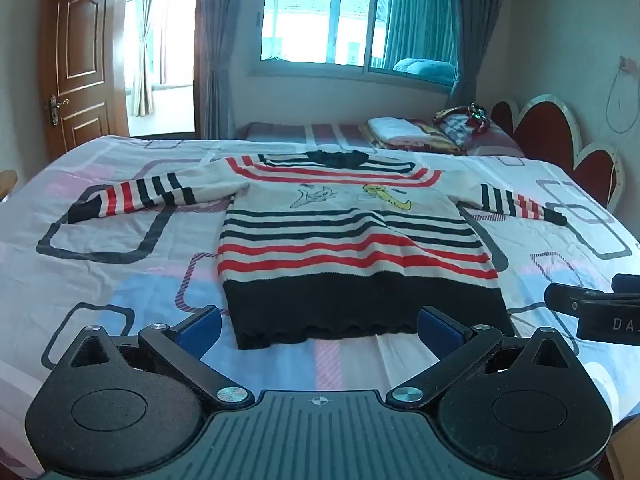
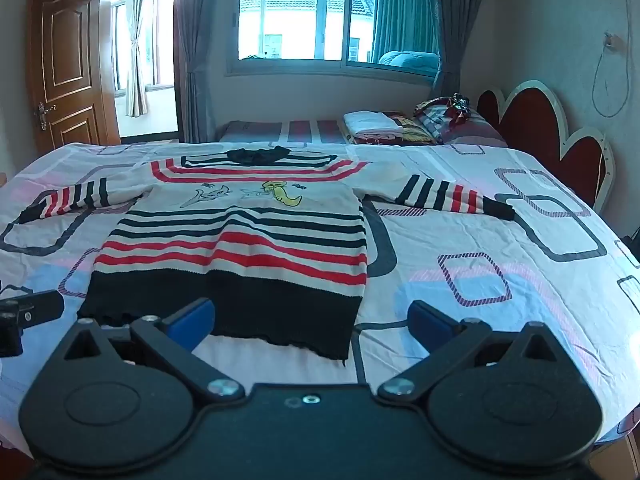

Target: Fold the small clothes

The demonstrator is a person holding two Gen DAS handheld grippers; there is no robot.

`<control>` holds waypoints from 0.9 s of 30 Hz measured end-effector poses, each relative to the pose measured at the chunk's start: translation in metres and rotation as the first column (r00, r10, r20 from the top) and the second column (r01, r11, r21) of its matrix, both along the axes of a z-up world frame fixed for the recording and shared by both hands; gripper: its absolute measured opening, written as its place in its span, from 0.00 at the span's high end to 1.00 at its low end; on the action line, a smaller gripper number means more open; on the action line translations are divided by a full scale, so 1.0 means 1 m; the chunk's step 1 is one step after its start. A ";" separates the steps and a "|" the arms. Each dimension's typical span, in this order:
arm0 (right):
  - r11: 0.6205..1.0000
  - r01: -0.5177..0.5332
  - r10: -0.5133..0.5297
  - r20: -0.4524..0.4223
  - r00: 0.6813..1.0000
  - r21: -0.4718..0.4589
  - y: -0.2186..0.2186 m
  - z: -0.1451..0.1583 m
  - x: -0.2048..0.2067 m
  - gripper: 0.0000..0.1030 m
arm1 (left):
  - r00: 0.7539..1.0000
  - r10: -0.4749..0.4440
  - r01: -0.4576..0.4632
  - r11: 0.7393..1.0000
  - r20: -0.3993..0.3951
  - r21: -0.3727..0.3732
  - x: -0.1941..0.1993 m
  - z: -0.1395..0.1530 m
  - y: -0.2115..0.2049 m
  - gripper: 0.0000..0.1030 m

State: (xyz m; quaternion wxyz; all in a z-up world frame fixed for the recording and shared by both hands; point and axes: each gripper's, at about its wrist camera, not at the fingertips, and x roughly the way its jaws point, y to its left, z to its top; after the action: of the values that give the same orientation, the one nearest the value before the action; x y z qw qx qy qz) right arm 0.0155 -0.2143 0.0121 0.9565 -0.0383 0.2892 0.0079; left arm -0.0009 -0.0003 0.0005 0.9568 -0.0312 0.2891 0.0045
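Left hand-held gripper (image 1: 318, 330) tilted downward over the near edge of the bed (image 1: 120, 264), blue pads spread wide, nothing between them. Right hand-held gripper (image 2: 310, 320) same tilt, jaws also spread, empty; its tip shows at the right edge of the left view.

Around: folded clothes pile (image 2: 374, 124) and headboard (image 2: 552, 148) at the far end, door (image 1: 78, 60) and window (image 2: 316, 16) beyond. Nothing blocks the way.

Striped sweater (image 1: 344, 236) lies flat on the bed, sleeves out to both sides, black hem nearest, just ahead of both grippers, untouched.
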 end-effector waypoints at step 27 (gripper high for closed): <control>1.000 0.005 -0.004 -0.017 1.000 0.022 -0.005 0.001 0.001 0.01 | 1.000 -0.006 0.006 1.000 -0.002 0.016 0.004 -0.002 -0.010 0.00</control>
State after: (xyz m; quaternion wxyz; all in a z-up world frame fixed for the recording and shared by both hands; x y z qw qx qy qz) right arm 0.0170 -0.2198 0.0129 0.9544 -0.0270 0.2972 0.0093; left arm 0.0032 -0.0106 -0.0011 0.9567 -0.0225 0.2902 0.0041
